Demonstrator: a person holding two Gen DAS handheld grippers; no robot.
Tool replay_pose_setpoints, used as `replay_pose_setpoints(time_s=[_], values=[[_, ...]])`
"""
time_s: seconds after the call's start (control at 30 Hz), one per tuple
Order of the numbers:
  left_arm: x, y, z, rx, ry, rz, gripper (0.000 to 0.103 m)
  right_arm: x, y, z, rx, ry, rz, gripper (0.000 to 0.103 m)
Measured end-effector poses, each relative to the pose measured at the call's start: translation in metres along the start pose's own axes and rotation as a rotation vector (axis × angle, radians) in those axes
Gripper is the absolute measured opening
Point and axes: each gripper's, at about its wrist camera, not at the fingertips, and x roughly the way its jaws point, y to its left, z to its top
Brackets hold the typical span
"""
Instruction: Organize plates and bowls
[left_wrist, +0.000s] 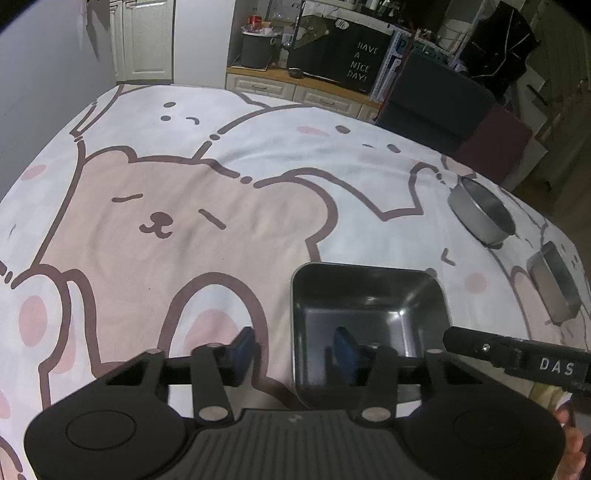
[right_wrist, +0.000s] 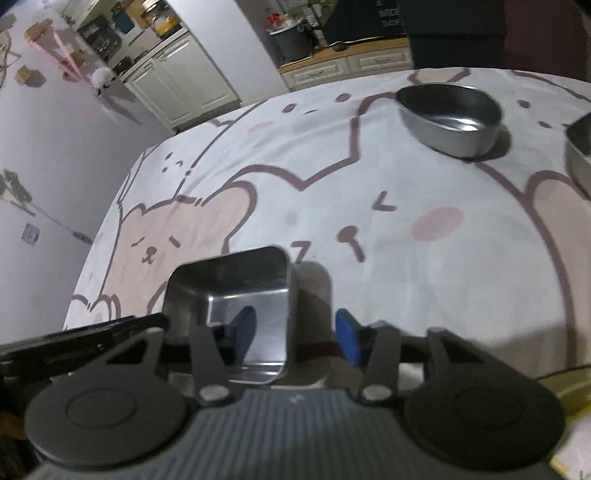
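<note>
A square steel bowl (left_wrist: 369, 314) sits near the front edge of the bear-print tablecloth (left_wrist: 184, 221). My left gripper (left_wrist: 295, 350) is open and straddles the bowl's left wall, one blue pad (left_wrist: 345, 352) inside and one outside. My right gripper (right_wrist: 295, 332) is open and straddles the right wall of the same bowl (right_wrist: 236, 295), its left pad (right_wrist: 243, 325) inside. A round steel bowl (left_wrist: 480, 210) stands at the right, also in the right wrist view (right_wrist: 450, 118). Another steel bowl (left_wrist: 554, 284) stands nearer the right edge, cut off in the right wrist view (right_wrist: 580, 155).
The right gripper's black body (left_wrist: 517, 354) reaches in beside the square bowl. Beyond the table stand white cabinets (left_wrist: 295, 88), a dark box with lettering (left_wrist: 351, 55) and dark chairs (left_wrist: 436, 99). A grey wall (left_wrist: 44, 74) runs along the left.
</note>
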Motion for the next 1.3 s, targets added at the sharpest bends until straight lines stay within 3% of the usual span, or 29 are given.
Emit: replay_pose_setpoints(time_s=[0.13, 0.2, 0.3, 0.37, 0.47, 1.0, 1.3], values=[[0.009, 0.002, 0.0, 0.003, 0.02, 0.005, 0.035, 0.011, 0.006, -0.001, -0.026, 0.006, -0.026, 0.036], [0.013, 0.004, 0.0, 0.005, 0.032, 0.002, 0.023, 0.016, 0.007, -0.001, -0.038, 0.009, -0.033, 0.03], [0.017, 0.007, -0.002, -0.001, 0.053, -0.033, 0.005, 0.025, 0.008, -0.001, -0.043, 0.027, -0.029, 0.014], [0.018, 0.009, -0.002, -0.025, 0.059, -0.064, 0.004, 0.028, 0.008, -0.001, -0.051, 0.033, -0.036, 0.009], [0.017, 0.013, -0.005, -0.062, 0.065, -0.091, 0.004, 0.027, 0.009, -0.001, -0.061, 0.038, -0.045, 0.008], [-0.049, -0.013, -0.04, 0.047, -0.005, -0.137, 0.004, -0.03, 0.006, -0.039, -0.099, 0.081, -0.022, 0.01], [-0.048, -0.003, -0.063, 0.007, 0.068, -0.136, 0.005, -0.034, 0.018, -0.064, -0.144, 0.132, -0.046, 0.01]])
